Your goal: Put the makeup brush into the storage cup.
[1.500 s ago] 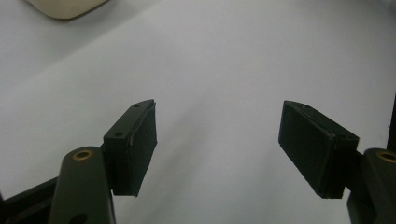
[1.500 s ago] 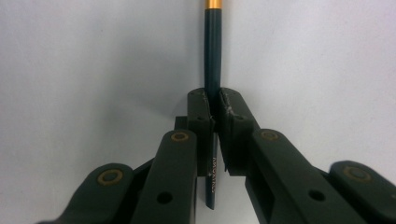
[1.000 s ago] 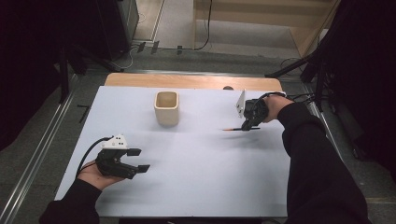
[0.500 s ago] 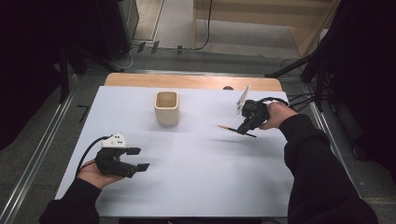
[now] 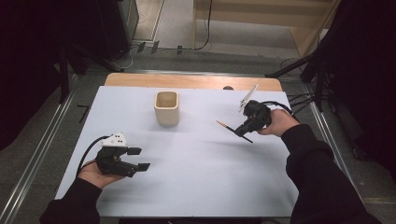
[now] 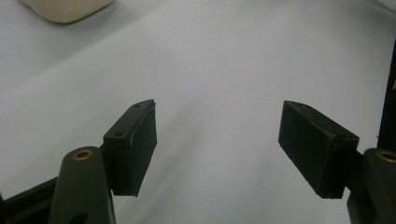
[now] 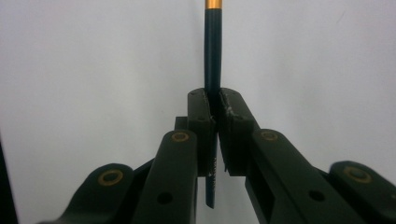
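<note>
Dark teal pencil with an orange-gold band (image 7: 213,51) is clamped between the two black pads of the right gripper (image 7: 215,109) — the shaft is seen running straight up between the pads in the right gripper view, its lower end poking out below them. From the high view the same pencil (image 5: 231,130) is held above the white tabletop (image 5: 201,182) on the right side, tilted, its orange tip aimed left toward the cream square ceramic cup (image 5: 166,108), well apart from it. The right gripper (image 5: 243,131) is held in the person's right hand (image 5: 276,122), cable trailing behind. The left gripper (image 5: 138,158) is held in the left hand (image 5: 95,173) low at the table's near left — its jaws are set wide apart with nothing between them, only bare white surface seen past the left gripper's black pads (image 6: 134,144). A corner of the cup (image 6: 65,9) is caught at the top left of the left gripper view.
</note>
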The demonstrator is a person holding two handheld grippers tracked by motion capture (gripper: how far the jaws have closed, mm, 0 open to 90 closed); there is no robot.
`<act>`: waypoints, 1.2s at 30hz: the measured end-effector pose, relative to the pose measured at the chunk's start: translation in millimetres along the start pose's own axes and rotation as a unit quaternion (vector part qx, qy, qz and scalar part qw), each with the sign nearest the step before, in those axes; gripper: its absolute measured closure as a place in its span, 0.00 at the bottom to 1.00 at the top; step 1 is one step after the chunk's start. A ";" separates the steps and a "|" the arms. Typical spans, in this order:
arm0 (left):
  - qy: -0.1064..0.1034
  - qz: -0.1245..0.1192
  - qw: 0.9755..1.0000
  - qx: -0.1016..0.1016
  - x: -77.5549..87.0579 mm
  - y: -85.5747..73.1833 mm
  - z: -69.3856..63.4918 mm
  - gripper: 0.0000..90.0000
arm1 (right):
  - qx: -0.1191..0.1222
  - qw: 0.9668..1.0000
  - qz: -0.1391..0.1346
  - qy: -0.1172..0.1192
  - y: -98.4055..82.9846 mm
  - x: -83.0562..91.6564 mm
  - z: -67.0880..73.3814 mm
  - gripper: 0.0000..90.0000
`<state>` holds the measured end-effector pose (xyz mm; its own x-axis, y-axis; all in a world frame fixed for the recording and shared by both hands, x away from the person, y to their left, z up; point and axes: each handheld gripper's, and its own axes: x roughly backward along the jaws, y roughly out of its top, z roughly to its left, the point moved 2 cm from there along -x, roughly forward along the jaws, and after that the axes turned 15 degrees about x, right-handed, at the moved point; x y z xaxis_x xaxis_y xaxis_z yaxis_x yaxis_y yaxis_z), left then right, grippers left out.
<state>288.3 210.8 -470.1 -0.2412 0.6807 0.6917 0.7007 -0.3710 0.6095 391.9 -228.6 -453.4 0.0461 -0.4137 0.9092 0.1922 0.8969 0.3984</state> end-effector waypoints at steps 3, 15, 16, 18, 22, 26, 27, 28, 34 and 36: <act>-0.001 -0.001 1.000 0.003 -1.2 0.6 1.4 0.32 | -0.015 1.000 -0.023 0.002 1.2 0.4 3.1 0.95; -0.012 -0.007 1.000 0.024 -4.0 6.2 -1.4 0.31 | -0.076 0.996 -0.037 -0.001 7.2 -10.5 22.9 0.95; -0.015 -0.007 0.999 0.033 -3.9 7.5 -1.0 0.31 | -0.082 0.996 -0.037 -0.003 8.0 -11.2 24.5 0.95; -0.016 -0.008 0.999 0.036 -3.9 8.3 -1.0 0.31 | -0.088 0.995 -0.046 -0.012 10.2 -12.2 29.1 0.95; -0.020 -0.013 0.999 0.047 -3.5 10.4 -0.4 0.31 | -0.110 0.992 -0.065 -0.020 13.7 -11.5 36.0 0.95; -0.026 -0.018 0.998 0.056 -3.8 13.0 -0.7 0.31 | -0.134 0.987 -0.082 -0.027 16.8 -10.7 42.4 0.95; -0.026 -0.018 0.998 0.058 -3.8 13.6 -0.7 0.31 | -0.134 0.987 -0.088 -0.029 17.6 -10.5 43.9 0.95; -0.027 -0.019 0.998 0.061 -4.0 14.3 -1.0 0.31 | -0.136 0.986 -0.092 -0.030 18.2 -10.6 45.0 0.95; -0.029 -0.024 0.997 0.064 -3.8 18.3 -3.8 0.32 | -0.161 0.977 -0.129 -0.050 22.7 -14.1 55.0 0.95; -0.029 -0.029 0.997 0.066 -3.7 19.5 -4.2 0.32 | -0.167 0.976 -0.132 -0.054 24.7 -17.2 59.3 0.95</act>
<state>300.1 198.4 -459.1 -0.2475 0.7348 0.6315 0.7700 -0.2464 0.5885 337.7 -190.1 -452.1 -0.1476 -0.5882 0.7951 0.4928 0.6533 0.5748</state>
